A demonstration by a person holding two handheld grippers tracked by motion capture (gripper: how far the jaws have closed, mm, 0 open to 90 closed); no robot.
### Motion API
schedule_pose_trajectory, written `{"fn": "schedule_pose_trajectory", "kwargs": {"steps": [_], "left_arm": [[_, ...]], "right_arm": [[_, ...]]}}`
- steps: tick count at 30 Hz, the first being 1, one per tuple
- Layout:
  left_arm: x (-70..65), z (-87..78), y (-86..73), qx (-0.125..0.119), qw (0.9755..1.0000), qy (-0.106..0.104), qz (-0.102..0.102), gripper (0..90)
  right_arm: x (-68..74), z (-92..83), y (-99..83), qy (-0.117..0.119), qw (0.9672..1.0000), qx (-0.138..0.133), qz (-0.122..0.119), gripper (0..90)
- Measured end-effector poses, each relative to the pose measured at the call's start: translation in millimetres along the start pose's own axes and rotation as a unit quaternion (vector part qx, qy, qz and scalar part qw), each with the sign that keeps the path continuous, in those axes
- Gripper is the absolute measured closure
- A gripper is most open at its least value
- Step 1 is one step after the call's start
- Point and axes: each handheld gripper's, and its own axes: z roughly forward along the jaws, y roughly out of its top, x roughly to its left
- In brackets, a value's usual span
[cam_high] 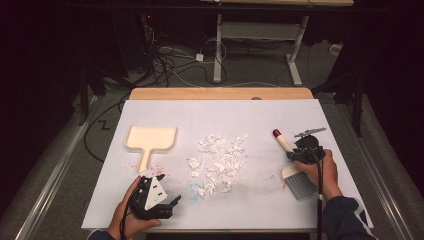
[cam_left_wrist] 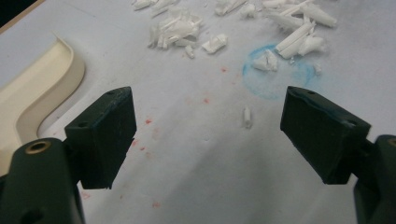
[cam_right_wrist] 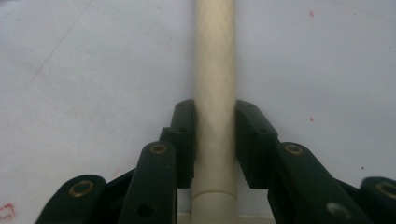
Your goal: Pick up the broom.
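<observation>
Presently, your right gripper sits at the right side of the counter, its fingers pinching the cream handle of a brush. In the right gripper view that brush runs straight up between the two fingers, which press on it from either side. In the high view the handle ends in a red tip pointing away from you, and the grey bristle head lies nearer you, just beside your right hand.

Your left gripper rests near the front left edge of the counter, held in your left hand. Its fingers are spread wide and hold nothing; bare white surface lies between them.

A cream dustpan lies flat on the left half of the counter, handle toward you, just beyond your left gripper. Its curved rim shows at the left edge of the left gripper view.

A scatter of white scraps lies at mid-counter, between dustpan and brush. A faint blue circle mark is around one scrap at the near edge of the scatter, and small red flecks mark the sheet.
</observation>
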Motion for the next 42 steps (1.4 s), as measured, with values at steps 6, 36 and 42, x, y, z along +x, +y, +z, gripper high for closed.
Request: {"fn": "schedule_pose_trajectory", "kwargs": {"steps": [6, 36, 42], "left_arm": [[-0.6, 2.2, 0.8, 0.004, 1.0, 0.002, 0.002, 17.6], [-31.3, 2.3, 80.6, -0.103, 0.9878, -0.104, -0.052, 20.5], [-57.6, 27.2, 121.7, -0.127, 0.9766, -0.161, -0.064, 21.4]], "right_arm": [[-2.4, -0.3, -1.2, 0.009, 0.9999, -0.005, -0.005, 71.5], [45.1, -124.2, -15.0, 0.054, 0.966, -0.249, -0.044, 71.8], [74.4, -126.1, -14.0, 0.053, 0.9604, -0.265, -0.068, 71.7]]}}
